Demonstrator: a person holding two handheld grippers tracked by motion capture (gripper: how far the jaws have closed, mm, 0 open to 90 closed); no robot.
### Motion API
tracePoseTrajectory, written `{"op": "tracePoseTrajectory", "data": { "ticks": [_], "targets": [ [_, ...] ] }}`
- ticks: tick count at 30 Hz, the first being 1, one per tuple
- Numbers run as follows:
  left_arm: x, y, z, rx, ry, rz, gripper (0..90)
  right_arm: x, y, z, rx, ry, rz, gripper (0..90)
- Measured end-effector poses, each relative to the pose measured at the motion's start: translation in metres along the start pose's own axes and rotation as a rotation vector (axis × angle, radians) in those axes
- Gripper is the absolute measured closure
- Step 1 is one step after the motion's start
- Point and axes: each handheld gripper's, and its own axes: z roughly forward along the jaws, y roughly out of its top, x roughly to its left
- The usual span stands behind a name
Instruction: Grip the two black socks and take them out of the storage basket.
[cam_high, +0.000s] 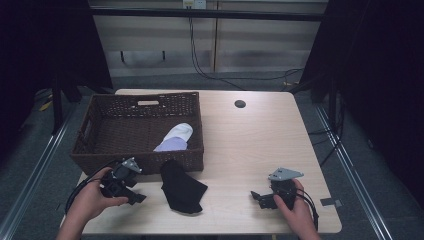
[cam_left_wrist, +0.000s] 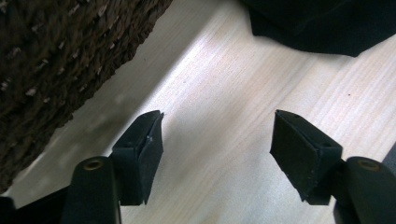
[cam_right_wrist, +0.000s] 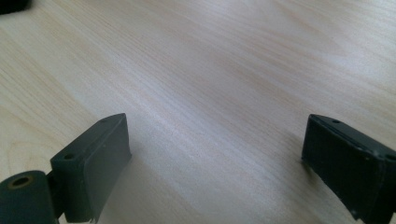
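Nearest the person, the left gripper (cam_high: 134, 196) sits low over the near left part of the table (cam_high: 250, 140), held in the left hand (cam_high: 92, 199). Its jaws stand well apart with nothing between them, only bare wood under the gap, as the left gripper view shows (cam_left_wrist: 217, 140). The right gripper (cam_high: 257, 196) rests at the near right, held in the right hand (cam_high: 296, 212); its jaws are spread wide and hold nothing, with plain tabletop between them in the right gripper view (cam_right_wrist: 217, 154).

Just beyond the left gripper's tips and a little to their right lies the black sock (cam_high: 181, 187), flat on the wood and apart from both tools; its edge shows ahead in the left gripper view (cam_left_wrist: 322, 23).

Farther off, beyond the left gripper, stands the wicker basket (cam_high: 100, 157), its near wall touching the sock's top end. Inside it, toward its right side, lies a white sock (cam_high: 176, 137).
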Motion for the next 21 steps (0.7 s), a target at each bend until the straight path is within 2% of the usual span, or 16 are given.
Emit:
{"op": "tracePoseTrajectory", "data": {
  "ticks": [4, 8, 12, 14, 18, 21],
  "targets": [
    [0.003, -0.006, 0.0, -0.023, 0.012, -0.009, 30.4, 0.0, 0.0, 0.0, 0.0, 0.0, 0.0, 7.1],
    [0.005, -0.011, -0.001, -0.041, 0.042, -0.004, 29.5, 0.001, 0.0, 0.0, 0.004, -0.004, 0.008, 7.1],
    [0.009, -0.017, 0.006, -0.051, 0.081, 0.034, 25.4, 0.001, 0.0, 0.0, 0.003, -0.005, 0.008, 7.1],
    [0.01, -0.022, 0.011, -0.082, 0.077, 0.037, 24.9, 0.001, 0.0, 0.0, 0.002, -0.005, 0.003, 7.1],
    [0.013, -0.028, 0.02, -0.116, 0.076, 0.097, 19.8, 0.001, 0.0, 0.0, 0.002, -0.005, 0.009, 7.1],
    [0.015, -0.03, 0.023, -0.172, 0.06, 0.091, 19.2, 0.001, 0.0, 0.0, 0.002, -0.005, 0.009, 7.1]
  ]
}}
